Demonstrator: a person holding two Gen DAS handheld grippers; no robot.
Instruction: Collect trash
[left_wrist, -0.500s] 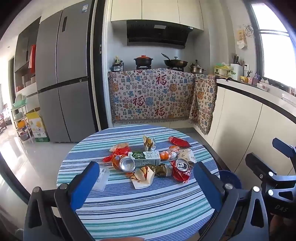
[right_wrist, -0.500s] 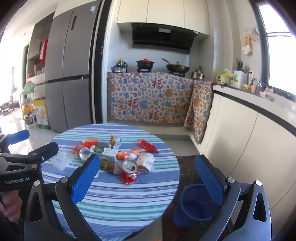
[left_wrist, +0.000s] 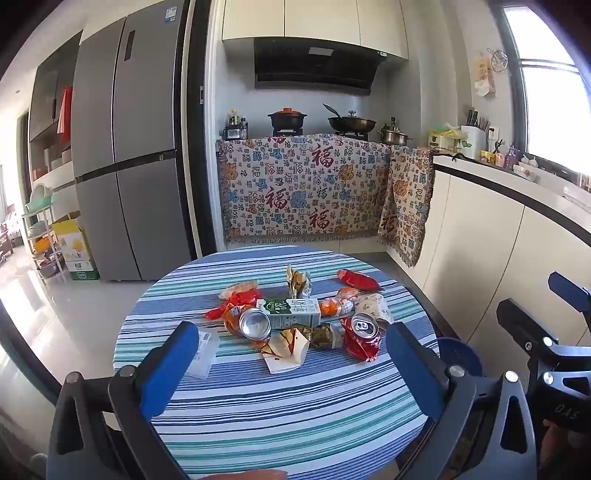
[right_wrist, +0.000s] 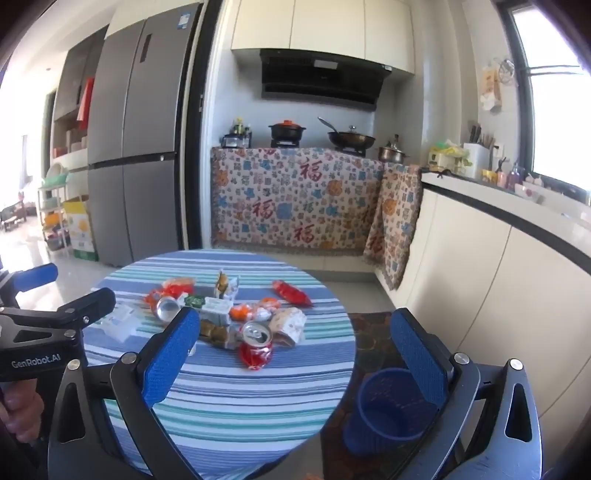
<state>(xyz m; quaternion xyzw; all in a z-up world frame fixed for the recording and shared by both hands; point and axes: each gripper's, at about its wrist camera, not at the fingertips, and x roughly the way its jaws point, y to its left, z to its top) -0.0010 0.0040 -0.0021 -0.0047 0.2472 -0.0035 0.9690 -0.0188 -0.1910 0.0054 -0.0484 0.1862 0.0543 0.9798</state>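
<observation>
Blue-padded and gaping wide with nothing held, the left gripper (left_wrist: 288, 362) and right gripper (right_wrist: 295, 350) are hovering near the striped table (left_wrist: 280, 417), seemingly before the first pick, which calls for reaching to the crushed red can (right_wrist: 255, 344) and carrying it right to the blue bin (right_wrist: 384, 410).

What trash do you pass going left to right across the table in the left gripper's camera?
Clear plastic packet → silver can → green-and-white carton → crushed red can
</observation>
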